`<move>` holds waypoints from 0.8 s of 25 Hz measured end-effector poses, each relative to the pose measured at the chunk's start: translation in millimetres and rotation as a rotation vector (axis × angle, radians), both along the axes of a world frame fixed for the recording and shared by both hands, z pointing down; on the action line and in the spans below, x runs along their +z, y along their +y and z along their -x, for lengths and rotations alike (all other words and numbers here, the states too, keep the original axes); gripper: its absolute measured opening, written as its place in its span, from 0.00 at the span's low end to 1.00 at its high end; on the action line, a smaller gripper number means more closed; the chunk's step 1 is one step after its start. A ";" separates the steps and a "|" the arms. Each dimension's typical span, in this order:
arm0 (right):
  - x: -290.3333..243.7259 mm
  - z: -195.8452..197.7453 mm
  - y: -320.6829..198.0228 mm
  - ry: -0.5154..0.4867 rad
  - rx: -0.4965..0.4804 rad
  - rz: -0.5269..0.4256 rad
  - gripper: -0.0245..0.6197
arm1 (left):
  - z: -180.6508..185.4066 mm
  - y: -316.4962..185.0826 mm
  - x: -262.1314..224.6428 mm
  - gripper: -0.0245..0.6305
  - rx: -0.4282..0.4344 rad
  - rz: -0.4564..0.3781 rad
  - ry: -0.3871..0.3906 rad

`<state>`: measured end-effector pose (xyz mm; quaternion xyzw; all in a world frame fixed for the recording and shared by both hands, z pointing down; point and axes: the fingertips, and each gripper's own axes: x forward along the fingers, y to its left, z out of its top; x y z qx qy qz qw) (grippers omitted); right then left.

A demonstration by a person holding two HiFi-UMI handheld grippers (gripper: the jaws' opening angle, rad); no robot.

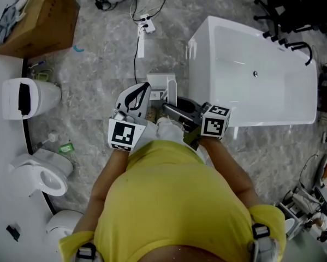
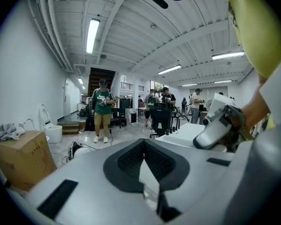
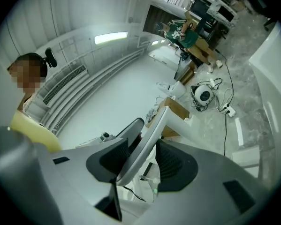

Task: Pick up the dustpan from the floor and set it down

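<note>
The white dustpan hangs just off the grey marble floor, in front of the person in the yellow shirt. My right gripper is shut on it. In the right gripper view its white handle runs slantwise between the two dark pads, which press on both sides of it. My left gripper is level beside it on the left, its fingertips meeting with nothing held. In the left gripper view the left gripper has its pads touching at the tip, and the right gripper shows to the right.
A white bathtub stands close on the right. A cardboard box is at the far left, with toilets along the left wall. Cables and a power strip lie ahead. People stand far down the hall.
</note>
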<state>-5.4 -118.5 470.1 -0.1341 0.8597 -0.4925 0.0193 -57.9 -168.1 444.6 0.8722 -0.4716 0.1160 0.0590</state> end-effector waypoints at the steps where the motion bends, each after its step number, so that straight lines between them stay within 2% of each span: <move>1: -7.5 0.2 -1.6 -0.008 0.014 -0.004 0.33 | 0.0 -1.5 -1.1 0.04 0.003 -0.004 0.001; 6: -39.0 -2.0 -13.0 -0.045 0.062 -0.031 0.33 | -2.1 -8.4 -10.7 0.04 0.007 -0.027 0.014; 20: -84.1 -4.4 -32.5 -0.081 0.102 -0.106 0.33 | 5.8 -17.2 -37.4 0.04 -0.012 -0.106 0.069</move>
